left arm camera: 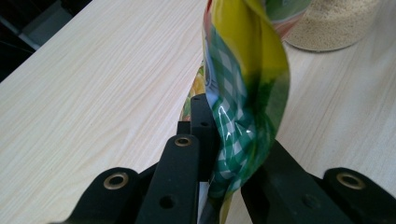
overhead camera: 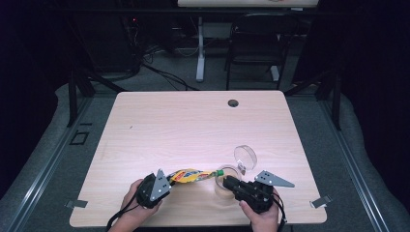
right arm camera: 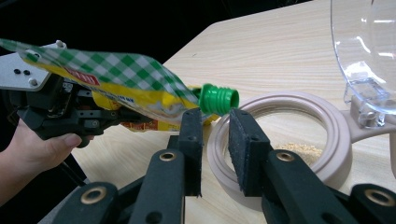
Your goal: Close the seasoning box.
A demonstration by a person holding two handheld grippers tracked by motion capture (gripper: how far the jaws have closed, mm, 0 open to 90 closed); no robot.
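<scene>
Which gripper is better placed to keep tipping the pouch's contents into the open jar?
Left. The left gripper is shut on the yellow and green checked spouted pouch, whose green spout points over the clear round jar. The right gripper clamps the jar's rim, steadying it.

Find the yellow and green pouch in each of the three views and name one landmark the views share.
High view: the pouch lies near the table's front edge, between the two grippers.
Left gripper view: it rises from between the jaws, centre, towards the top.
Right gripper view: it slants across the upper left, its green spout over the jar's rim.
Shared landmark: the open jar.
</scene>
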